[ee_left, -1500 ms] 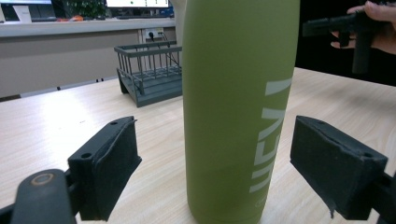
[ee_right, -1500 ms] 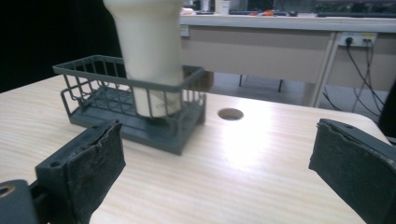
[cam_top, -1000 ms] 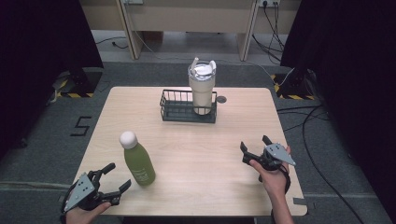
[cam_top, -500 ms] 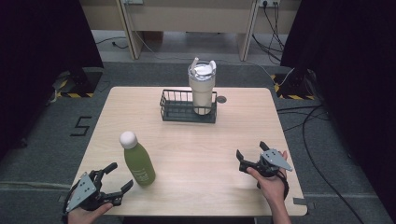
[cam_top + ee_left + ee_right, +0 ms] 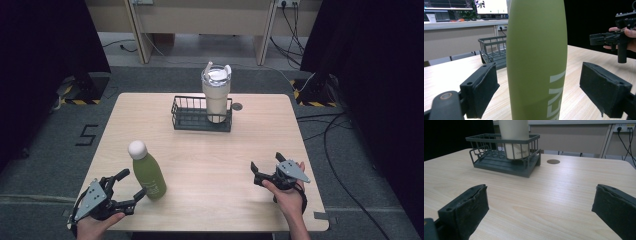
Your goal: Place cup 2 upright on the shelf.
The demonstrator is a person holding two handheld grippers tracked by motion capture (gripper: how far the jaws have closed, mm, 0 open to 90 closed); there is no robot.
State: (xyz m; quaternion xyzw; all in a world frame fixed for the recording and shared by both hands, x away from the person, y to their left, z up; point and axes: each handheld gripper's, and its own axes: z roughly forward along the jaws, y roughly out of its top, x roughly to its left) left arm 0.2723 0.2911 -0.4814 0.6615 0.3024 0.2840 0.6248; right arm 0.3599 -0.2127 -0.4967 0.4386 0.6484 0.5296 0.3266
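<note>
1. Left gripper (image 5: 131,192): near-left corner of the table, jaws spread wide to either side of the bottle. In the left gripper view both pads (image 5: 480,92) stand clear of the bottle wall, so nothing is held.
2. Olive-green metal bottle with a rounded white cap (image 5: 146,171): upright on the near-left part of the table, between the left jaws and apart from both. White lettering runs up its side.
3. Right gripper (image 5: 265,172): near-right part of the table, jaws wide apart after having just been opening, bare tabletop between them, empty.
4. Dark grey wire basket (image 5: 202,114): far centre of the table, well apart from both grippers.
5. Cream tumbler with a clear lid and handle (image 5: 216,95): standing upright in the right part of the basket.
6. Pale wooden table (image 5: 210,165): carries all of the above.
7. Step in hand, as judged: approach finished, the grasp on the bottle not yet made.
8. Next move, as judged: close the left jaws squarely on the bottle body, low enough that it stays upright, then lift; the basket's open left part looks the likely destination.
</note>
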